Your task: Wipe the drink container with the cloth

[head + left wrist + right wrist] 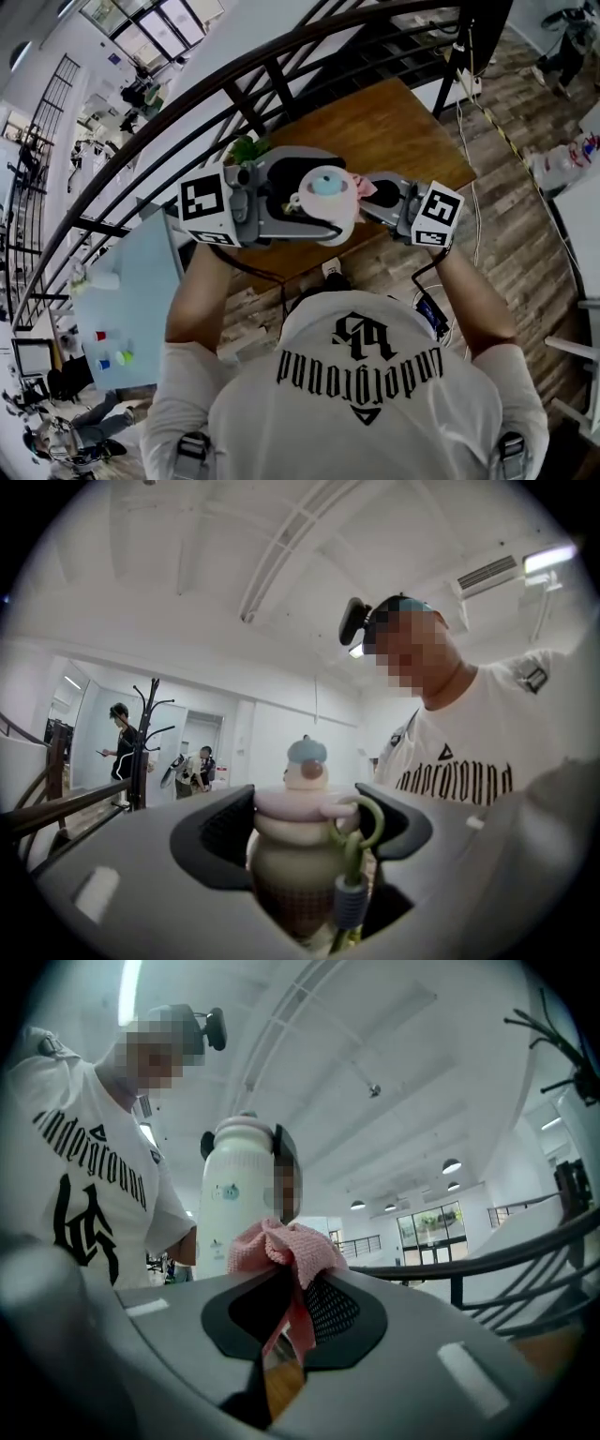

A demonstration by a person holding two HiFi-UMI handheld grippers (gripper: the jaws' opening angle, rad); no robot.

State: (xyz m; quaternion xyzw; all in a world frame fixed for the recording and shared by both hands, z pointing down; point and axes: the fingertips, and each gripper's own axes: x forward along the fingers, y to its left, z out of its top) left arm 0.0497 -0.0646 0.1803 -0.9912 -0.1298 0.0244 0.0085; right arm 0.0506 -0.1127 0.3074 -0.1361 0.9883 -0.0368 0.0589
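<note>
backdrop: wooden table lies below, both tools held above it.
left gripper: jaws clamped around the drink container, so it stands upright and steady for wiping.
right gripper: jaws pinched on the pink cloth, bunched at the bottle's side.
drink container look: cream body, pink lid, blue-capped figure, green loop.

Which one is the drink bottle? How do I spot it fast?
Look by the brown wooden table, where the person holds two grey grippers together. The drink container sits clamped in the left gripper. It is the cream bottle with a pink lid, a blue-capped figure on top and a green loop, unlike the pink cloth beside it.
</note>
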